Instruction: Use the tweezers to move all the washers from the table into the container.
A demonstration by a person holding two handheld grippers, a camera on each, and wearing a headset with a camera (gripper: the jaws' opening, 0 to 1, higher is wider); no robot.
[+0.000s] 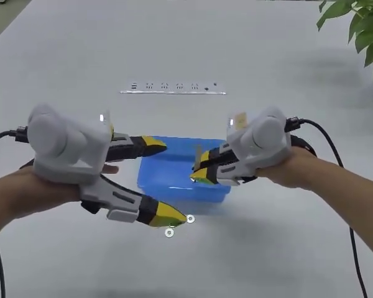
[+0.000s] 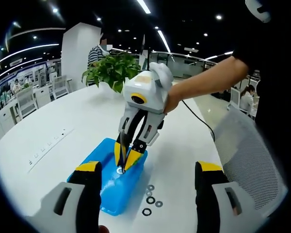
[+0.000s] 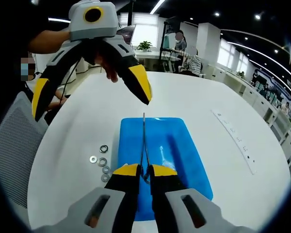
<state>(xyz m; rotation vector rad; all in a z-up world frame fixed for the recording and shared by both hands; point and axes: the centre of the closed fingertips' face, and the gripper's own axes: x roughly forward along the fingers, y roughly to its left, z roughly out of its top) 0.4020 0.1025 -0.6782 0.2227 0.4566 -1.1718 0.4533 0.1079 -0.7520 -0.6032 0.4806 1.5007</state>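
Currently, the right gripper [image 3: 145,171] has its jaws drawn narrow and clamped on the tweezers [image 3: 144,138], which project forward from between the jaw tips. In the left gripper view, the tweezer points reach down inside the blue container [image 3: 186,150], near its end closest to the loose parts; whether the points hold a washer cannot be told. The left gripper [image 2: 150,165] has its jaws spread wide and grips nothing. In the head view, one of its jaws lies over the near left corner of the container and the other lies over the table [image 1: 174,37], in front of the container. The washers [image 3: 102,161] lie in a small cluster on the table just beside the long wall of the container, outside it. In the head view, two of them sit at the tip of the left gripper's lower jaw. A white power strip [image 1: 173,88] lies flat beyond the container, well apart from it. A green plant [image 1: 360,31] stands at the far right edge of the table.
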